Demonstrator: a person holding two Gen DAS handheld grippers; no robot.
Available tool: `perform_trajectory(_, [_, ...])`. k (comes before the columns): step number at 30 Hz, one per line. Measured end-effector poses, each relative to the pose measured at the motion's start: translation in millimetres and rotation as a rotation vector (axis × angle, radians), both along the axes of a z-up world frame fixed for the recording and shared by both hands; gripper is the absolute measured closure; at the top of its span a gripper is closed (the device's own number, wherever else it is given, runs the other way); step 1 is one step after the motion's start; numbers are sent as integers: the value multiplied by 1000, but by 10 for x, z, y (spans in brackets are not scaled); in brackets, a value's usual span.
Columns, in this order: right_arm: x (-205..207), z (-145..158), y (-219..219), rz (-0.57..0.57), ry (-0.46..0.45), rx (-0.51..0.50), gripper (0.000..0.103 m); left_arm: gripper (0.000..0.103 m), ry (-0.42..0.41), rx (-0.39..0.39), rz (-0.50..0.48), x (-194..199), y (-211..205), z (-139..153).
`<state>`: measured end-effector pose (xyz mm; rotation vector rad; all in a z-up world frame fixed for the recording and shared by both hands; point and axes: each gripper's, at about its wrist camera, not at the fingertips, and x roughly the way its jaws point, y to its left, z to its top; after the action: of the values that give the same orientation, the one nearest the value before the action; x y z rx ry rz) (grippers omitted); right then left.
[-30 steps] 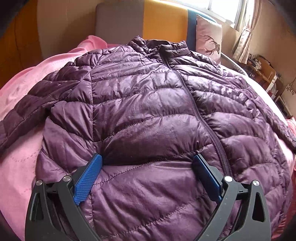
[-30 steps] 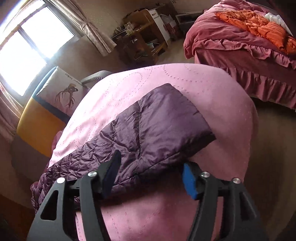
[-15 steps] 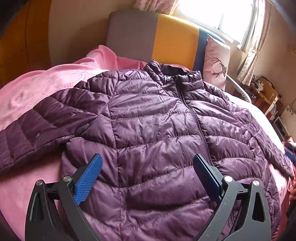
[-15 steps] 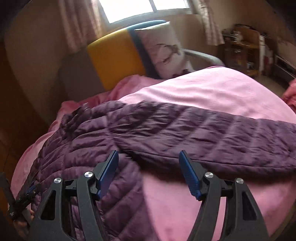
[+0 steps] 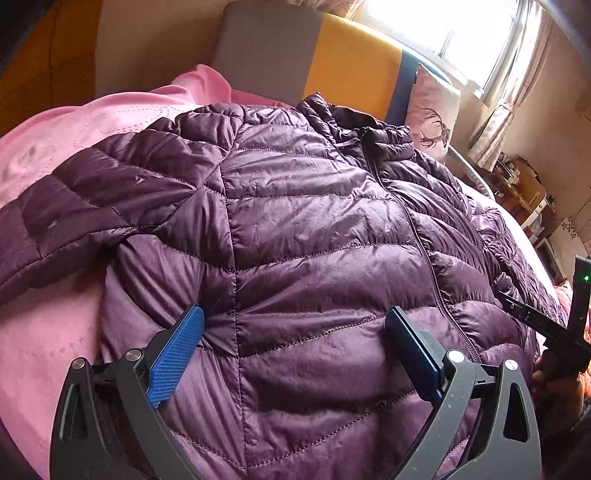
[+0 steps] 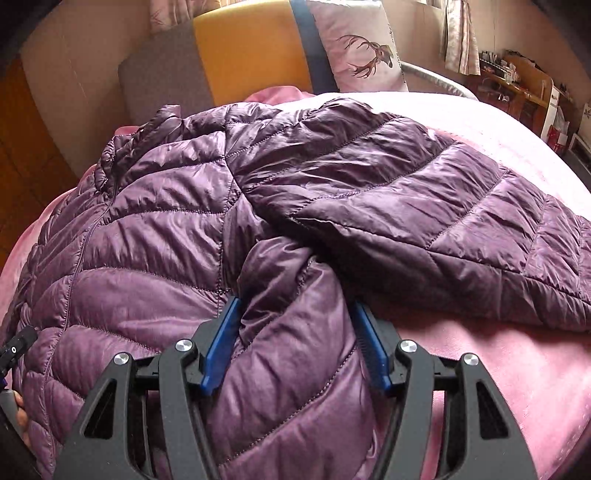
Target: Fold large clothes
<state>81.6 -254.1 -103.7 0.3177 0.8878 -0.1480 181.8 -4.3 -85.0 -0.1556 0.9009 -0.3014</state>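
The right tool (image 6: 295, 332) pointed down at the side of the purple puffer jacket (image 6: 155, 236), its blue pads closing on a raised fold of the quilted fabric just below the armpit; the fold filled the gap between the pads and appeared to touch both, though the fisheye edge made firm pressure hard to judge. The left tool (image 5: 293, 332) stood wide above the lower front of the jacket, left of the zipper (image 5: 424, 251), gripping nothing.

The jacket lay front up and zipped on a pink bedspread (image 5: 55, 332) that covered the bed. Its collar pointed toward the headboard (image 6: 243, 48), and one sleeve (image 6: 424, 221) stretched out flat across the bedspread to the right in the right wrist view. The other sleeve lay out to the left in the left wrist view.

The headboard was padded in grey, yellow and blue panels. A cushion with a deer print (image 6: 362, 48) leaned against it. Behind it a bright window (image 5: 465, 33) with pale curtains (image 5: 498, 122) let daylight in. A cluttered wooden desk (image 6: 517, 85) stood by the far wall.
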Motion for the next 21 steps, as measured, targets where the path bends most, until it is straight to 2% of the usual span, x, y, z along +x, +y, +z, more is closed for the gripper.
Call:
perform_trajectory(5, [-38,121,-19,0,-3,13,42,6,2,10,-1,59,10,-8])
perform_trajectory(12, [-71,139,-49,6,0,4,41,6,14,35,20,59,-4,48])
perform_trajectory(16, [-22,239,97,10,20,-99,41,6,4,56,18,43,-39,23])
perform_trajectory(18, [25,376,206,36,-19,-145,41,6,3,57,17,44,-44,12])
perform_trajectory(21, [199,602,394,125,-95,-139,43,6,-1,56,12,44,-52,-5])
